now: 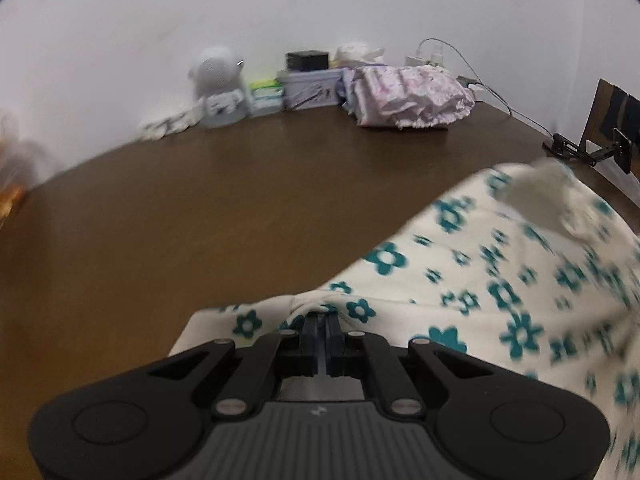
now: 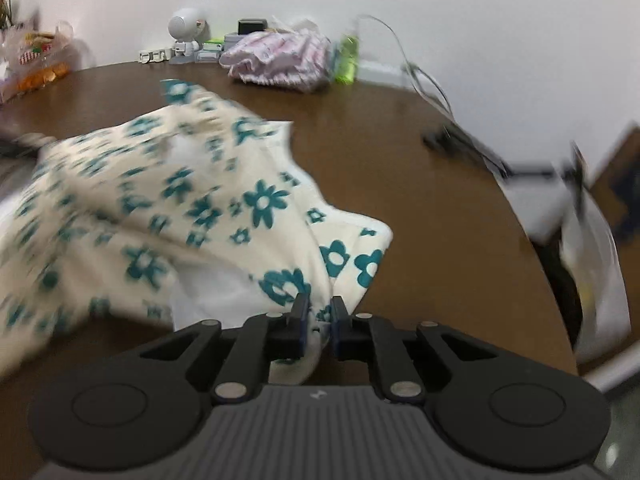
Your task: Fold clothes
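A cream garment with teal flowers (image 1: 460,280) lies rumpled on the brown table (image 1: 200,200), blurred by motion. In the left wrist view its near edge is pinched in my left gripper (image 1: 325,314), whose jaws are closed tight on the fabric. The same garment (image 2: 180,208) spreads left and away in the right wrist view. My right gripper (image 2: 320,304) grips a bunched corner of it near the table's (image 2: 400,160) front edge, with cloth filling the narrow gap between the fingers.
Along the back wall stand a white robot figure (image 1: 218,84), a pale box (image 1: 310,88) and a pile of pink clothes (image 2: 280,56), with a green bottle (image 2: 347,60). A cable (image 1: 492,92) and a black clamp stand (image 1: 588,148) sit at the right edge. Snack bags (image 2: 36,60) lie far left.
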Available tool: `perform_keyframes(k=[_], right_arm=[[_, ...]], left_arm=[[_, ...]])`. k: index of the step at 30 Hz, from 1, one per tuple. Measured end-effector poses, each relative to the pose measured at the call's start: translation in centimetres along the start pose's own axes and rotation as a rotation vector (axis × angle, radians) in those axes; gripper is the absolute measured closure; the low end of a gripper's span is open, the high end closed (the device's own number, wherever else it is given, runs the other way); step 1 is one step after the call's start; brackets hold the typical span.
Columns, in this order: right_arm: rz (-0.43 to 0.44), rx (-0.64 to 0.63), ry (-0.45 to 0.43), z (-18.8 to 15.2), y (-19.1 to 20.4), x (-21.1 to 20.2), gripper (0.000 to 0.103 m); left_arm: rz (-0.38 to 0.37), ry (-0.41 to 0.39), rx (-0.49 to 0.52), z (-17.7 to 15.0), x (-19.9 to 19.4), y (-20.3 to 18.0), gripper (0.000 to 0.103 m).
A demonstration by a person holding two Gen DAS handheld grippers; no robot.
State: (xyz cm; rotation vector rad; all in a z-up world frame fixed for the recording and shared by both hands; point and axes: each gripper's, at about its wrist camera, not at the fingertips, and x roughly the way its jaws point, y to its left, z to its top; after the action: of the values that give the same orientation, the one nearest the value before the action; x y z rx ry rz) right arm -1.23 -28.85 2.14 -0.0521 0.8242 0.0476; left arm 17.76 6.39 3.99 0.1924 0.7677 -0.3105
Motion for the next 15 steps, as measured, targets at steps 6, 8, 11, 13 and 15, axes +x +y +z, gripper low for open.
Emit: perform_keyframes(k=[6, 8, 11, 13, 15], right_arm=[[0.033, 0.034, -0.13, -0.4, -1.8, -5.2, 0.057], [0.08, 0.006, -0.122, 0.4, -1.5, -3.9, 0.055], [0.095, -0.07, -0.06, 0.7, -0.1, -0.9, 0.055], [0.089, -0.101, -0.035, 0.1, 0.5, -0.1, 0.055], [0.104, -0.098, -0.029, -0.6, 0.5, -0.2, 0.055]], left_arm=[[-0.242, -0.088, 0.024, -3.2, -9.6, -2.6, 0.049], [-0.3, -0.047, -0.01, -6.3, -11.4, -3.7, 0.033], [-0.376, 0.029, -0.069, -11.2, -13.8, -5.4, 0.03], [-0.37, 0.068, -0.081, -13.8, -14.5, -6.4, 0.031], [-0.304, 0.067, -0.063, -15.3, -15.0, -7.4, 0.033]])
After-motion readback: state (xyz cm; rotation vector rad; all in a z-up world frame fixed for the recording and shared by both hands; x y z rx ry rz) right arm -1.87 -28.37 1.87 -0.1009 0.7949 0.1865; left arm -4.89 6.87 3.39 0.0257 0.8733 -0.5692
